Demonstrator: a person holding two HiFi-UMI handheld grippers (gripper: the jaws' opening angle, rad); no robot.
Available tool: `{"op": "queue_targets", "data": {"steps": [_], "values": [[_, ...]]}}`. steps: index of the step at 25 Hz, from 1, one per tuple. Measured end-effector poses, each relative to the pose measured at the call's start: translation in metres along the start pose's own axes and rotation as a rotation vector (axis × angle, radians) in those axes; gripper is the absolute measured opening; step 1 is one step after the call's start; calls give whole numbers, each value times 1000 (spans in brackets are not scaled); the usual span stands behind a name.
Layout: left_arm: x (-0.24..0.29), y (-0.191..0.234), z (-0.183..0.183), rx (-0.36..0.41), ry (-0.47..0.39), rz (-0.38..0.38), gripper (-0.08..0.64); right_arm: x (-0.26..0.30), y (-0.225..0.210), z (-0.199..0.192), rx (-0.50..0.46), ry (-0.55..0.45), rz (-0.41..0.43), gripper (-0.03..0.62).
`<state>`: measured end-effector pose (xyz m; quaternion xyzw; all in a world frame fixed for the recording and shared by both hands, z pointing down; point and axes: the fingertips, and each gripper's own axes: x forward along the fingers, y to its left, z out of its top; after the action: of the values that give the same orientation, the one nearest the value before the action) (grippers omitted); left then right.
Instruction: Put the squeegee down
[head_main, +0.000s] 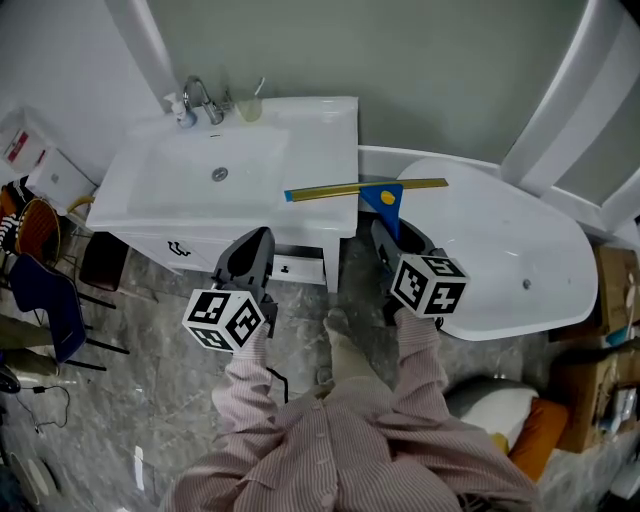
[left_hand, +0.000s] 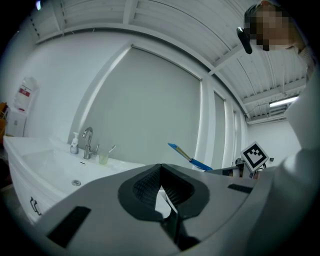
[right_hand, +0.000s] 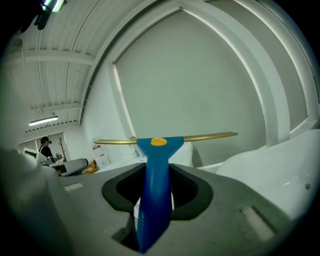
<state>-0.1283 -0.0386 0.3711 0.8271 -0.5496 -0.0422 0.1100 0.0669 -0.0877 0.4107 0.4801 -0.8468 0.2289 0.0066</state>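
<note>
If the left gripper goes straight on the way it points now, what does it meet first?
Probably the front rim of the white washbasin, which lies just ahead of the left gripper. Depth is unclear, so it might instead pass just over the rim.

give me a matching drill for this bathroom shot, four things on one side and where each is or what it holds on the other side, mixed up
Column A
1. squeegee
2. faucet
3. bathtub
4. left gripper

Column B
a. nothing between its jaws
b. at the back of the sink
c. handle gripped in the right gripper
d. to the right of the sink in the head view

Pairs: 1-c, 2-b, 3-d, 4-a
</note>
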Motion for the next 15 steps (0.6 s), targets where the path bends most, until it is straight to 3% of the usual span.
{"op": "queue_targets", "data": {"steps": [15], "values": [[99, 94, 6, -38, 38, 21, 2, 134, -43, 34, 51, 26, -48, 133]]}}
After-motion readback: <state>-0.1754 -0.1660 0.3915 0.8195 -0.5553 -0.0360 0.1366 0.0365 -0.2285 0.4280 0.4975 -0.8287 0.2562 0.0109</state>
